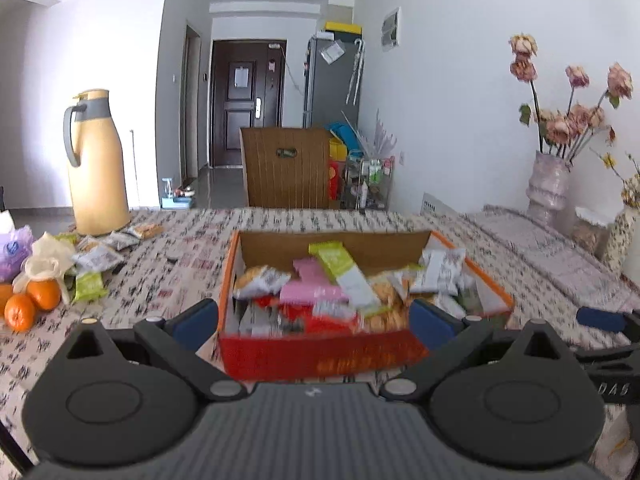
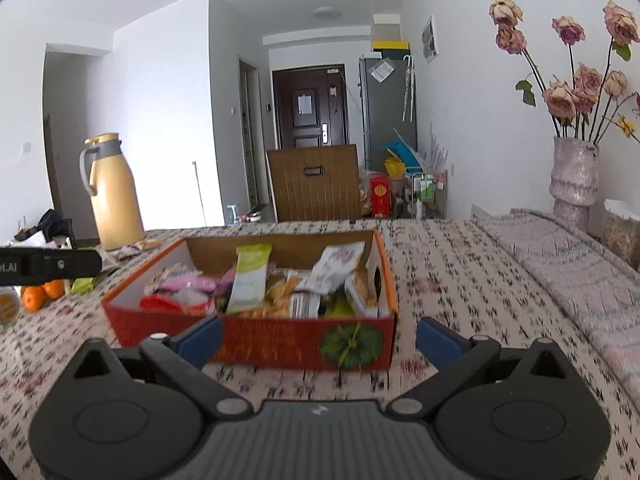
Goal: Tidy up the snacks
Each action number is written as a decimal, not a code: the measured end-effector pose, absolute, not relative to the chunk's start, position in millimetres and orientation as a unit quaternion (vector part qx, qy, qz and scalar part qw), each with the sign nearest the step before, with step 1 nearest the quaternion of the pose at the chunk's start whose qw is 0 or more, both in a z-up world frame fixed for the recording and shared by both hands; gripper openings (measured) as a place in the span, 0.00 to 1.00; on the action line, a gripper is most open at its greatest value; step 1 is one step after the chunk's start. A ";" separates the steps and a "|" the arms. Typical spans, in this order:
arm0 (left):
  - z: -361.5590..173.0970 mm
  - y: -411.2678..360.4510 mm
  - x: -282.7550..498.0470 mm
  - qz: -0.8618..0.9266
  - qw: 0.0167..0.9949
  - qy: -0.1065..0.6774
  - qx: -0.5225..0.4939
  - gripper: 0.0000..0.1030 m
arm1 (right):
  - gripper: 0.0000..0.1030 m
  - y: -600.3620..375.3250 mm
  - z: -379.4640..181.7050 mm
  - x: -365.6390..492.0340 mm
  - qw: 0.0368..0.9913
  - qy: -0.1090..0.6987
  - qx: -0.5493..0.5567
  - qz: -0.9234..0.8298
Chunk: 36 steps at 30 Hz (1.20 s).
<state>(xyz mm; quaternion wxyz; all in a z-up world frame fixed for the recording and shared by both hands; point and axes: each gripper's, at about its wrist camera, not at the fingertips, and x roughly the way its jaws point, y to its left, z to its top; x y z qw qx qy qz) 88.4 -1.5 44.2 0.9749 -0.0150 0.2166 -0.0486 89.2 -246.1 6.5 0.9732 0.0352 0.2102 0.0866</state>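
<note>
Left claw [image 1: 314,318]: spread, empty | Right claw [image 2: 319,338]: spread, empty | Box [image 2: 256,334]: on bench [image 2: 460,280], full of snack packets [image 2: 250,280] | Loose packets [image 1: 98,258], seemingly snacks, by flask [image 1: 98,164]

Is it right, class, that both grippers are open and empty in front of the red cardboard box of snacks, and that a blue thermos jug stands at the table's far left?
Not quite: the thermos jug is yellow with a grey handle, not blue, as the left wrist view shows. The rest holds: the left gripper and right gripper are open and empty before the red cardboard box of snacks.
</note>
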 end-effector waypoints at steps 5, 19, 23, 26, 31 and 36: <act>22.4 5.2 71.6 -0.046 0.968 0.247 -0.008 1.00 | 1.00 -249.1 -5.1 71.1 0.969 0.229 0.031 0.088; -18.7 20.3 51.3 -0.046 0.947 0.313 -0.046 1.00 | 1.00 -250.8 -33.4 42.9 0.957 0.277 0.030 0.080; -20.7 19.8 48.3 -0.053 0.946 0.316 -0.054 1.00 | 1.00 -251.2 -37.9 38.8 0.955 0.285 0.032 0.077; -21.7 16.8 47.6 -0.058 0.945 0.318 -0.054 1.00 | 1.00 -250.2 -39.8 36.6 0.954 0.288 0.032 0.078; -23.1 13.0 46.2 -0.065 0.944 0.319 -0.051 1.00 | 1.00 -248.0 -40.2 35.3 0.953 0.290 0.032 0.080; -22.7 13.0 45.7 -0.066 0.944 0.319 -0.051 1.00 | 1.00 -247.3 -40.6 35.4 0.953 0.290 0.033 0.081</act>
